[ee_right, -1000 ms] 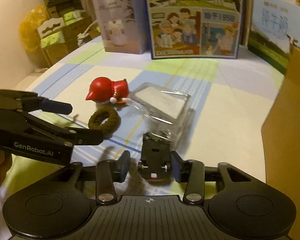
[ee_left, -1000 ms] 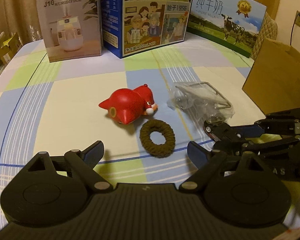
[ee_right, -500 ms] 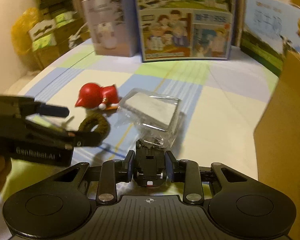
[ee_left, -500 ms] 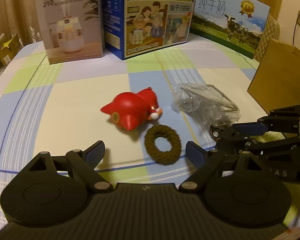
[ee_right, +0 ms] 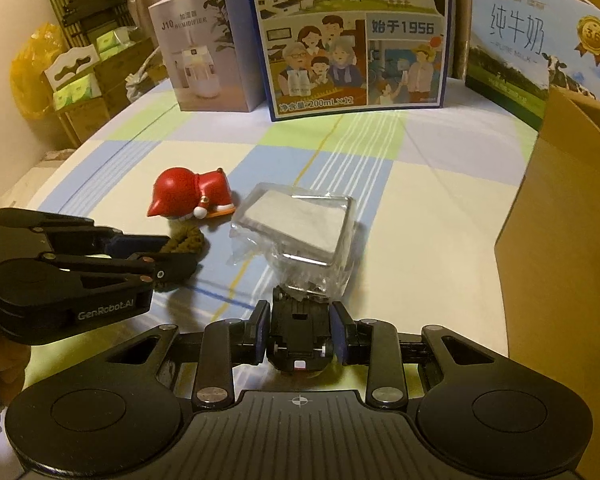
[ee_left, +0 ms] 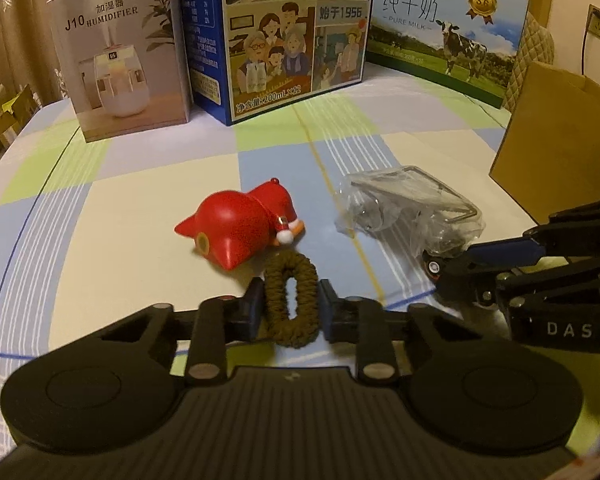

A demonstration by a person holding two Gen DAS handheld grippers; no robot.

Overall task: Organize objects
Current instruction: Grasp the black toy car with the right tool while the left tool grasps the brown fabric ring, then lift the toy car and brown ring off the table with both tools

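Observation:
A brown hair tie (ee_left: 309, 280) is squeezed into an oval between the pads of my left gripper (ee_left: 287, 300), which is shut on it just above the checked tablecloth. Just beyond it a red toy figure (ee_left: 236, 226) lies on its side. My right gripper (ee_right: 300, 316) is shut on a small black clamp-like piece (ee_right: 298, 332), which lies at the near end of a crinkled clear plastic bag (ee_right: 296, 224) with a flat pale block inside. From the left wrist view the right gripper (ee_left: 460, 260) reaches in from the right to the bag (ee_left: 408, 208).
An open cardboard box (ee_right: 560, 220) stands at the right edge of the table. A humidifier box (ee_left: 120, 60), a blue milk carton case (ee_left: 292, 40) and a pure milk box (ee_left: 440, 36) line the back. Stacked boxes and a yellow bag (ee_right: 32, 72) stand beyond the table.
My left gripper has gone from wide open to shut on the hair tie, pressing it narrow. My right gripper has shut on the black piece. Neither hand has shifted much.

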